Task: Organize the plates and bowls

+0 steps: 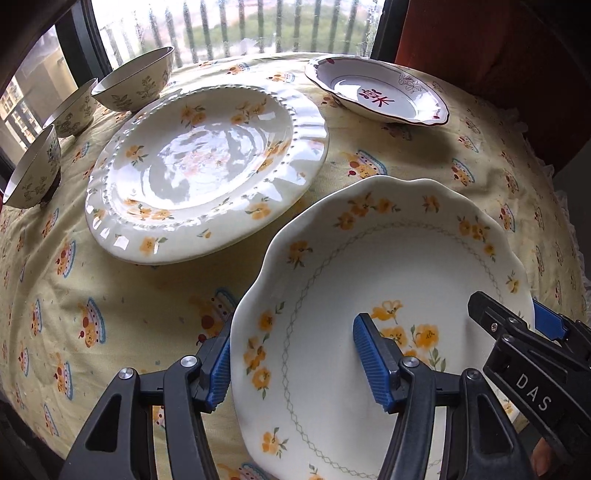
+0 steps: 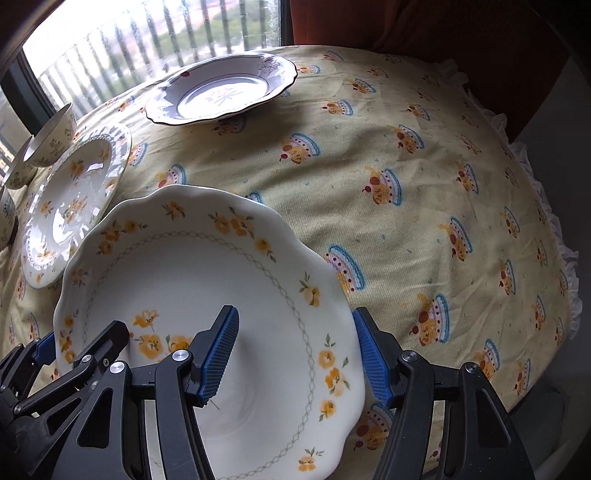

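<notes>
A pale yellow cotton tablecloth [image 1: 110, 295], printed with small cake motifs in red, brown and blue, spreads beneath the tongs and away from them on every side. Its white frilled edge [image 2: 554, 229] hangs down well to the right of the tongs, following the curve of the table. Far beyond the tongs, past the cloth's far edge, stands a dark-framed window [image 1: 229, 26] with pale vertical railing bars outside it and blurred greenery behind. A dark red curtain [image 2: 424, 33] hangs beyond and to the right of the tongs, beside the window.
</notes>
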### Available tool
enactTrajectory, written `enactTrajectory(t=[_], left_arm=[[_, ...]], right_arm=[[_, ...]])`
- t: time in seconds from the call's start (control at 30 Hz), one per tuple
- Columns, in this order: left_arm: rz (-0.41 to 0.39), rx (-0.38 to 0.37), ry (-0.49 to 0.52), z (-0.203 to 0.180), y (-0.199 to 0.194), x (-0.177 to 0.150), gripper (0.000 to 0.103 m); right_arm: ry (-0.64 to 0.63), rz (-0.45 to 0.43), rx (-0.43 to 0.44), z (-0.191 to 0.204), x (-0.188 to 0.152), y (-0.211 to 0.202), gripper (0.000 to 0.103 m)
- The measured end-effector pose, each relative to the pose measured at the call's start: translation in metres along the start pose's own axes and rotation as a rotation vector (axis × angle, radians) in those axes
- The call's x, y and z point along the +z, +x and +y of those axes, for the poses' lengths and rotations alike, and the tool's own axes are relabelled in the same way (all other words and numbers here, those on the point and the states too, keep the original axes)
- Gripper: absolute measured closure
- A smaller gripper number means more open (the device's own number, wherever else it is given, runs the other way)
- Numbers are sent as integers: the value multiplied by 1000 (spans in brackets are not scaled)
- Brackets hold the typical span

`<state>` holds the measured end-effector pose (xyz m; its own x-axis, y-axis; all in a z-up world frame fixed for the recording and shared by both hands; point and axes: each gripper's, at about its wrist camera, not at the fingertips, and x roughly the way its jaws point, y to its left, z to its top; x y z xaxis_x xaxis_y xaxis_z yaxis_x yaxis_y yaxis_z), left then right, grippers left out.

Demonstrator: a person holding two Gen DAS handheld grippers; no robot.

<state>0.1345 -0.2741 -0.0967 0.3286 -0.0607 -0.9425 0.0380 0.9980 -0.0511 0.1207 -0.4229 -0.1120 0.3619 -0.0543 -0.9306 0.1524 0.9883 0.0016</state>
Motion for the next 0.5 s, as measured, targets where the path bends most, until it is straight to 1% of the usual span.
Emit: enactTrajectory(t=[0.13,0.2,0.27,0.4,0.47,0.5], left_arm=[[-9,12,-3,-3,2,-1,40],[-11,9,-2,-4,3,-2,37],[-8,8,3,-5,4,-1,35],[18,-8,-9,-1,0,-1,34],[1,4,11,-2,-8,-1,32],[-7,23,21,-2,-12,-2,29]], right_arm=[[-15,4,-1,1,-1,3,36],[-23,0,-7,2,-1,4,35],[-35,4,-11,4,-2,5,33],[-10,24,-8,2,1,6,32],[6,26,6,1,3,2,31],[6,20,8,2,4,-1,30]])
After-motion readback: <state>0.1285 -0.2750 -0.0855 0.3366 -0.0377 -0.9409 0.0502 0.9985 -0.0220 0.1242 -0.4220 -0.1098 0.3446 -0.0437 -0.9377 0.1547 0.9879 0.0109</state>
